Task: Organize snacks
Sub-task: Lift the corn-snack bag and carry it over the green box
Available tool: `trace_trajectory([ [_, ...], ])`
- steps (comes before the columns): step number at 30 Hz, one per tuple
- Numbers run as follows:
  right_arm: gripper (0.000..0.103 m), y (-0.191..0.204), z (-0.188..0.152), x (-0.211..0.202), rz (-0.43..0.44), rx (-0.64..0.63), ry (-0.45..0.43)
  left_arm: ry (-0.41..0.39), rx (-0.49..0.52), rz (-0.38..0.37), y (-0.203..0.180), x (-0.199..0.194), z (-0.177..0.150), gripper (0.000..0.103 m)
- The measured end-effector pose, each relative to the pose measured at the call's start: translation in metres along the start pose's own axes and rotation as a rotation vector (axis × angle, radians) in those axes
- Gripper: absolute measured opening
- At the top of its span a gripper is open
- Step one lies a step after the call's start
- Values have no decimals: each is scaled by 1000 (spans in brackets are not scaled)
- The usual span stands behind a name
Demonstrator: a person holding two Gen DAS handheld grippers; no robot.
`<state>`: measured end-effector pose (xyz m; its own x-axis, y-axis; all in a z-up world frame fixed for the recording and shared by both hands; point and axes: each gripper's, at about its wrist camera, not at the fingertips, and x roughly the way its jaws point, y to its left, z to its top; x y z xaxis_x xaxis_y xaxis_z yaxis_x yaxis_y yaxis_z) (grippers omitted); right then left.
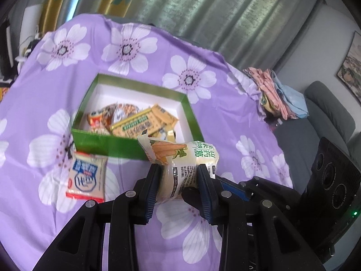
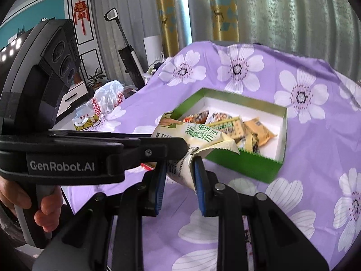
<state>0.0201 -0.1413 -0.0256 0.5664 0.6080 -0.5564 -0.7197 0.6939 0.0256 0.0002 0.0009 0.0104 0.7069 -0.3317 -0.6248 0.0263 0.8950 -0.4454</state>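
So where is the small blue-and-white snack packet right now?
In the left wrist view, the blue-and-white packet lies on the purple cloth, lower left, just outside the green box.

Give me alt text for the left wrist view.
The left gripper clamps a cream snack packet above a purple floral tablecloth, just before a green box holding several snacks. Another packet lies on the cloth beside the box.

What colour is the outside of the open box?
Green outside, white inside; the box shows best in the right wrist view.
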Motion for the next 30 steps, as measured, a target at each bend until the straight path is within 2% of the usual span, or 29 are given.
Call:
trace_trajectory([
  [16, 25, -24, 35, 19, -40, -6, -41, -21, 30, -29, 5, 24, 47, 34],
  [30, 25, -41, 44, 43, -51, 6, -28, 0, 34, -26, 13, 52, 64, 34],
])
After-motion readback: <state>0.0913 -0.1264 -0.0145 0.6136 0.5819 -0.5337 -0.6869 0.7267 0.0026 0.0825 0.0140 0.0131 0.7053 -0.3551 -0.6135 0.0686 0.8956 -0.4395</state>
